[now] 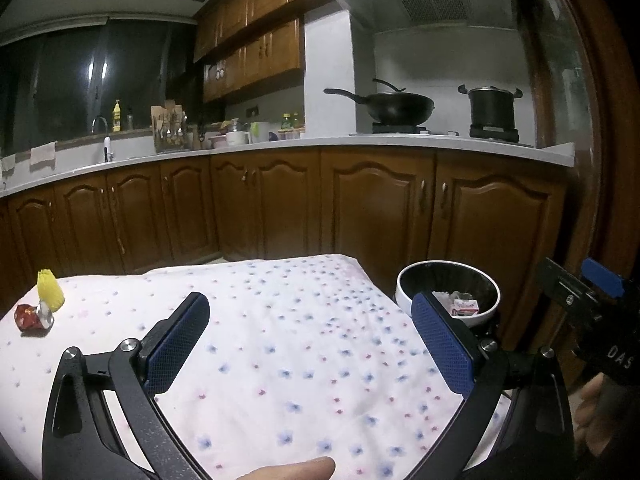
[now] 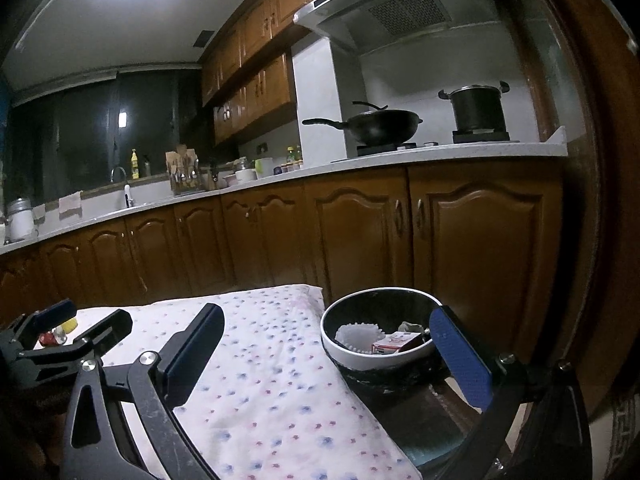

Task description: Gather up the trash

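Observation:
A crushed red can [image 1: 33, 316] and a yellow paper cup [image 1: 50, 289] lie at the far left of the flowered tablecloth [image 1: 280, 344]. A round bin [image 1: 448, 292] with a white rim stands off the table's right edge and holds a small red-and-white carton [image 1: 465, 306]. My left gripper [image 1: 310, 320] is open above the cloth with nothing between its fingers. My right gripper [image 2: 328, 344] is open too and empty, near the bin [image 2: 376, 332], where a white paper liner [image 2: 358, 336] and the carton [image 2: 396, 342] show inside. The can [image 2: 49, 338] shows small behind the left gripper [image 2: 64, 332].
Wooden cabinets [image 1: 280, 204] and a white countertop [image 1: 360, 144] run along the back, with a wok [image 1: 396, 106] and a pot [image 1: 492, 108] on the stove. A dark stool surface [image 2: 420, 412] sits under the bin. A fingertip [image 1: 296, 470] shows at the bottom edge.

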Demonstrator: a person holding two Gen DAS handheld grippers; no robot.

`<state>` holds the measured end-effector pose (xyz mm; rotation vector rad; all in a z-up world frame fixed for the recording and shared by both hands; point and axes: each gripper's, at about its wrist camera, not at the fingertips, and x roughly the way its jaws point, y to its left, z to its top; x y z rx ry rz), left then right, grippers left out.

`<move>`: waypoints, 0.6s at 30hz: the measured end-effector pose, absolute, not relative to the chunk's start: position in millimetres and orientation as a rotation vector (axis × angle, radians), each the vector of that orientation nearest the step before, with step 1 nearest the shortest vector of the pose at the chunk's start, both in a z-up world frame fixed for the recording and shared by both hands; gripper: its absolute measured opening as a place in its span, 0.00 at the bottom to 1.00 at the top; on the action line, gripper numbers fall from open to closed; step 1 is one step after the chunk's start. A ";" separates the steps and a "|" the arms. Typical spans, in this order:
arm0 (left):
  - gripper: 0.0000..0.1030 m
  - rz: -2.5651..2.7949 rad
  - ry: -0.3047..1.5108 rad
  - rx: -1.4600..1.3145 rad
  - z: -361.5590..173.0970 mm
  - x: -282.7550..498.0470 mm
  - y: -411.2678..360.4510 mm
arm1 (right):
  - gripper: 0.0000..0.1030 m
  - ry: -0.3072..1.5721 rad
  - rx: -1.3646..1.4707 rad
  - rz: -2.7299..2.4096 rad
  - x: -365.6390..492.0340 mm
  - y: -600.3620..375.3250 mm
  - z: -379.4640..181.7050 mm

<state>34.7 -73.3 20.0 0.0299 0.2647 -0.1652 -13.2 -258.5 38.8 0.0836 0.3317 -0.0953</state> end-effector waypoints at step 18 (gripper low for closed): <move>1.00 -0.157 0.261 0.031 20.3 32.3 -73.8 | 1.00 0.345 0.074 -0.086 -9.9 -262.4 41.5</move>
